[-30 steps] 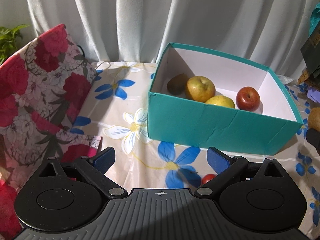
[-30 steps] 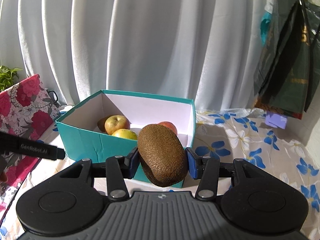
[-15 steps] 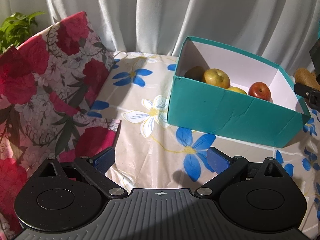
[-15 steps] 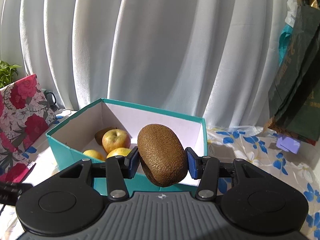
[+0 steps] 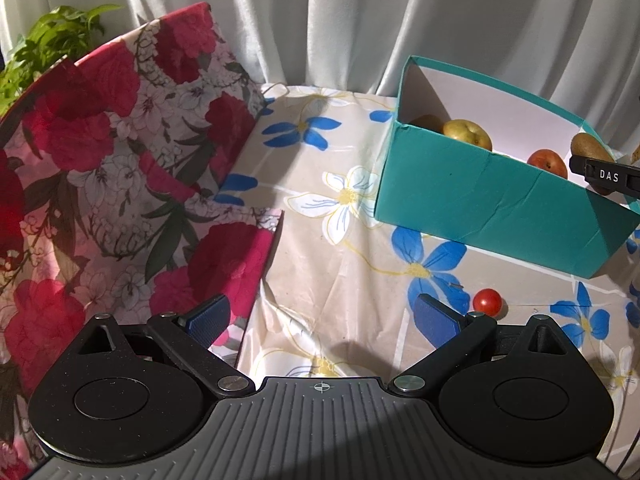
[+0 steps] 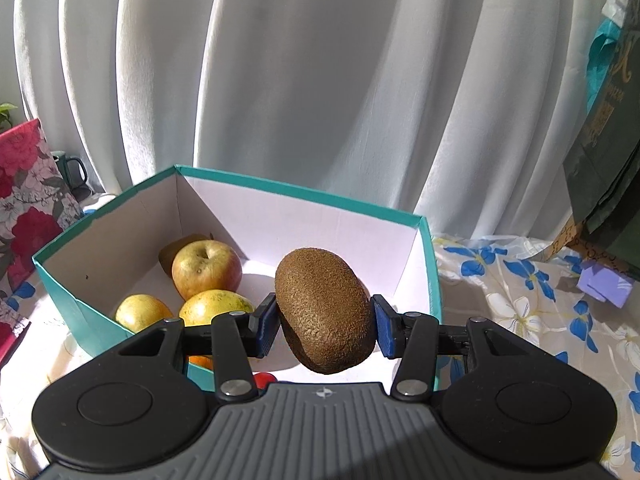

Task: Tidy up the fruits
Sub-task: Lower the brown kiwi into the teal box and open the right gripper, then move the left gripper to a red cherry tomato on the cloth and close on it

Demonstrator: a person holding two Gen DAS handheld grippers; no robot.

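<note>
White curtains [image 6: 320,80] behind, flowered tablecloth [image 5: 340,200] below, patterned in blue and white blossoms. On the cloth, a teal box [image 6: 256,220] with white inner walls, open at the top. Inside, seen from the right wrist: a yellow-red apple [image 6: 207,268] toward the back, two yellow fruits [image 6: 142,312] nearer the front wall, a brownish fruit mostly hidden behind the apple. From the left wrist, also a red apple [image 5: 547,162] within the box [image 5: 480,196]. Right gripper [image 6: 325,320] clamped on a kiwi [image 6: 325,310], blue pads pressed against both sides, held above the box's near edge, over the inside. Same kiwi [image 5: 590,148] visible from the left wrist at the box's far right, pinched by a black finger lettered DAS. Left gripper [image 5: 320,316] low over the cloth, jaws wide apart, holding nothing. Just past its right finger, a cherry tomato [image 5: 487,301] on the cloth, outside the box. To the left, a red floral bag [image 5: 120,160], with a green plant [image 5: 52,44] behind it. At far right, a dark green bag [image 6: 608,140] hanging by the curtains.
</note>
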